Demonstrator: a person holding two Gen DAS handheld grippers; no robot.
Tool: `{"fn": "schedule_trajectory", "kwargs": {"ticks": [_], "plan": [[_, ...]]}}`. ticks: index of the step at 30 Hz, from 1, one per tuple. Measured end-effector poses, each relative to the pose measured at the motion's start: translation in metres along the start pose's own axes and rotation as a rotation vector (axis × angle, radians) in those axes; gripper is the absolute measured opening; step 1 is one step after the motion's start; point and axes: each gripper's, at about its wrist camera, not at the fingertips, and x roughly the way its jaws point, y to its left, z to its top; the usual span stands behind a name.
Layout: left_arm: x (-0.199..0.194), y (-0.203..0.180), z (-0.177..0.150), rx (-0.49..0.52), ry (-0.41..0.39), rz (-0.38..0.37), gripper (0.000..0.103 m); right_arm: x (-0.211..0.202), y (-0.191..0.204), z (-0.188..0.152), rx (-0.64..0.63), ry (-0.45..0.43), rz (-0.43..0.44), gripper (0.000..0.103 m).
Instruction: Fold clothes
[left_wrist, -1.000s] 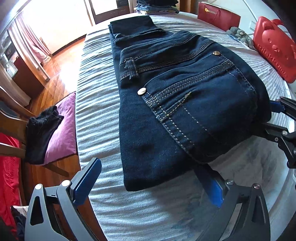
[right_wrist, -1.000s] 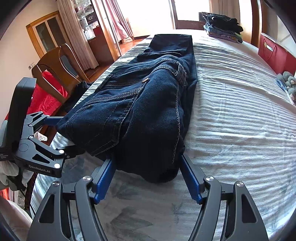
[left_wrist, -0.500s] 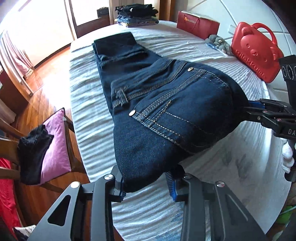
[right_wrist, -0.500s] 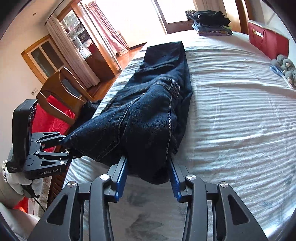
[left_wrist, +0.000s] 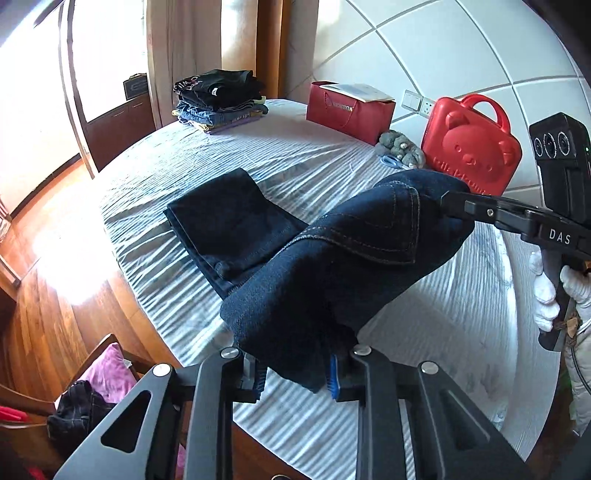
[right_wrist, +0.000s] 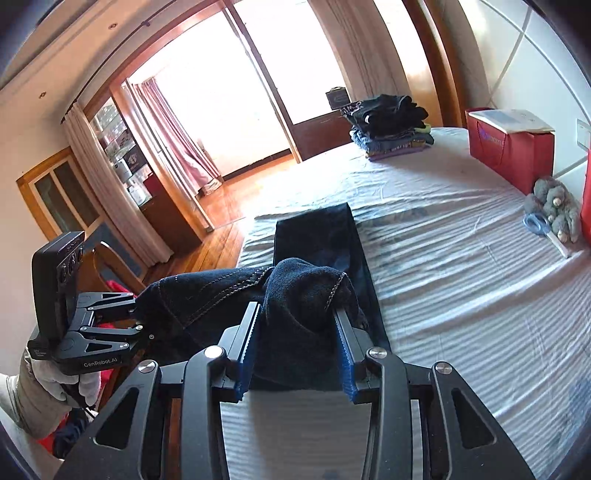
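The left gripper (left_wrist: 293, 374) is closing on the jeans (left_wrist: 332, 266) and the right gripper (right_wrist: 295, 347) clamps them; both should carry the 2 raised corners level toward the bed's (left_wrist: 295, 155) far edge.

"das" on right tongs (left_wrist: 452, 206); "genrobot.ai" on left tongs (right_wrist: 138, 317).

Daylight, strong, from the glass doors (right_wrist: 258, 74) at the far end; panes blown out white in both views. Hot glare patch on the wood floor (left_wrist: 62, 236) off the bed's left edge. Striped sheet (right_wrist: 461, 295) evenly lit, sharp. Dark jeans (left_wrist: 332, 266) underexposed, stitching still readable; soft shadow under them on the sheet. Heavy fisheye bend, wall tiles curve, black vignette in corners. No motion blur to speak of.
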Motion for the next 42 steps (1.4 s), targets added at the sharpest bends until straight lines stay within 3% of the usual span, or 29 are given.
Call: {"fn": "schedule_trajectory", "kwargs": {"ticks": [6, 12, 13, 16, 17, 19, 20, 21, 24, 28, 34, 38, 42], "plan": [[0.027, 0.076, 0.059, -0.046, 0.023, -0.041, 0.022, 0.063, 0.015, 0.071, -0.014, 0.003, -0.027, 0.037], [0.095, 0.131, 0.114, -0.073, 0.105, -0.022, 0.024, 0.157, -0.022, 0.133, 0.051, 0.081, -0.042, 0.037], [0.111, 0.140, 0.120, -0.075, 0.133, -0.009, 0.027, 0.177, -0.031, 0.138, 0.068, 0.100, -0.044, 0.037], [0.152, 0.155, 0.123, -0.012, 0.229, 0.098, 0.057, 0.238, -0.057, 0.145, 0.118, 0.172, -0.076, 0.037], [0.163, 0.158, 0.122, 0.025, 0.248, 0.147, 0.077, 0.260, -0.065, 0.141, 0.134, 0.207, -0.106, 0.037], [0.174, 0.166, 0.122, 0.065, 0.278, 0.179, 0.080, 0.291, -0.077, 0.133, 0.165, 0.242, -0.159, 0.045], [0.170, 0.168, 0.124, 0.078, 0.283, 0.170, 0.080, 0.301, -0.083, 0.130, 0.186, 0.254, -0.177, 0.062], [0.165, 0.170, 0.125, 0.089, 0.285, 0.156, 0.080, 0.309, -0.090, 0.128, 0.208, 0.265, -0.193, 0.072], [0.123, 0.168, 0.140, 0.144, 0.212, 0.096, 0.080, 0.300, -0.102, 0.137, 0.257, 0.242, -0.214, 0.073], [0.105, 0.162, 0.166, 0.231, 0.136, 0.038, 0.080, 0.241, -0.079, 0.151, 0.214, 0.161, -0.286, 0.074], [0.170, 0.154, 0.189, 0.427, 0.167, -0.092, 0.080, 0.190, -0.045, 0.142, 0.294, 0.109, -0.362, 0.075], [0.206, 0.157, 0.184, 0.553, 0.230, -0.167, 0.080, 0.200, -0.044, 0.143, 0.418, 0.101, -0.407, 0.074], [0.225, 0.170, 0.180, 0.580, 0.284, -0.239, 0.080, 0.241, -0.049, 0.145, 0.484, 0.128, -0.444, 0.074]]}}
